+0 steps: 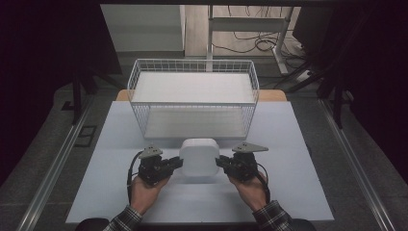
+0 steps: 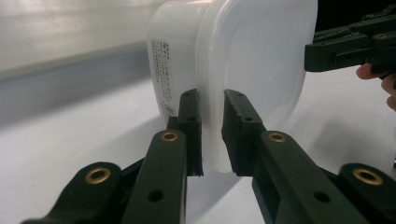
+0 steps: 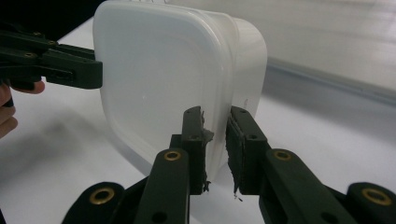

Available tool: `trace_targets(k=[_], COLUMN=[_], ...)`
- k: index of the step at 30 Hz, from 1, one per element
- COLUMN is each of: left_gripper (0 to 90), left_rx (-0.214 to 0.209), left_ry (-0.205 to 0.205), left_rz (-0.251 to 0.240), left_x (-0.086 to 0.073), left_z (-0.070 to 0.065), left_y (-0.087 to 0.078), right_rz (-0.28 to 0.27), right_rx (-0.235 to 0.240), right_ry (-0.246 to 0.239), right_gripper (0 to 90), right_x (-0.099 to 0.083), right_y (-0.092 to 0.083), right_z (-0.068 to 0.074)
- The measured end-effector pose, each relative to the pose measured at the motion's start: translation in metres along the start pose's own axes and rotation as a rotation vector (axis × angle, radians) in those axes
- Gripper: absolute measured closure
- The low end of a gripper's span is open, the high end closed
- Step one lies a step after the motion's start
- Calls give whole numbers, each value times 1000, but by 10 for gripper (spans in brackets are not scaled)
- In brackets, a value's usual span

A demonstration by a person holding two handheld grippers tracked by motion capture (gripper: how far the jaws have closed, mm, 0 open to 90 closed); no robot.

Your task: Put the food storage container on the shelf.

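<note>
White plastic tub point(image 1: 199, 159) is sitting mid-table point(image 1: 298, 192), pinched by its lid rim: left gripper point(image 2: 212, 133) and right gripper point(image 3: 215, 147) each clamping a side. Probably light, slick, flexing a bit. Wire basket point(image 1: 192, 98) is waiting just behind, nothing blocking.

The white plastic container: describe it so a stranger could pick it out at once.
On the pale table, just in front of the white wire basket, sits the white plastic container. The left gripper and right gripper clamp its rim from either side. It is solid, rounded and lidded, unlike the open mesh basket.
</note>
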State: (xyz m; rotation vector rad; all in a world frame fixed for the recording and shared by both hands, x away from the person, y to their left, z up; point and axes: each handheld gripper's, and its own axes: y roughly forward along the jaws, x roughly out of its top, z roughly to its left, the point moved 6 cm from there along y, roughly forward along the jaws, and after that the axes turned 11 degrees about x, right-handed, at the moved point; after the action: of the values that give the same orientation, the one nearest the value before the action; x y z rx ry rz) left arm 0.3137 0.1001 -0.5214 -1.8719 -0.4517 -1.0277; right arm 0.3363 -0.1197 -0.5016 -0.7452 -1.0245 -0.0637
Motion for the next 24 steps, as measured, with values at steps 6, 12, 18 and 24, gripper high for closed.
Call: trace_targets(k=[6,12,18,24], left_gripper=[785,785,784,783], left_rx=[15,23,33,38], left_ry=[2,-9,-7,-13], left_rz=[-22,-30,-43,-47], left_x=[13,22,35,47], left_z=[5,13,24,37], left_y=[-1,2,12,30], right_rz=[-19,-27,-45,-53], right_rx=[-1,-7,-25,-49], right_ry=[-30,-47,-57,-54], right_gripper=[772,771,769,766], right_x=[14,27,42,53], right_y=[2,7,18,29], right_z=[-2,-6,-18,-33])
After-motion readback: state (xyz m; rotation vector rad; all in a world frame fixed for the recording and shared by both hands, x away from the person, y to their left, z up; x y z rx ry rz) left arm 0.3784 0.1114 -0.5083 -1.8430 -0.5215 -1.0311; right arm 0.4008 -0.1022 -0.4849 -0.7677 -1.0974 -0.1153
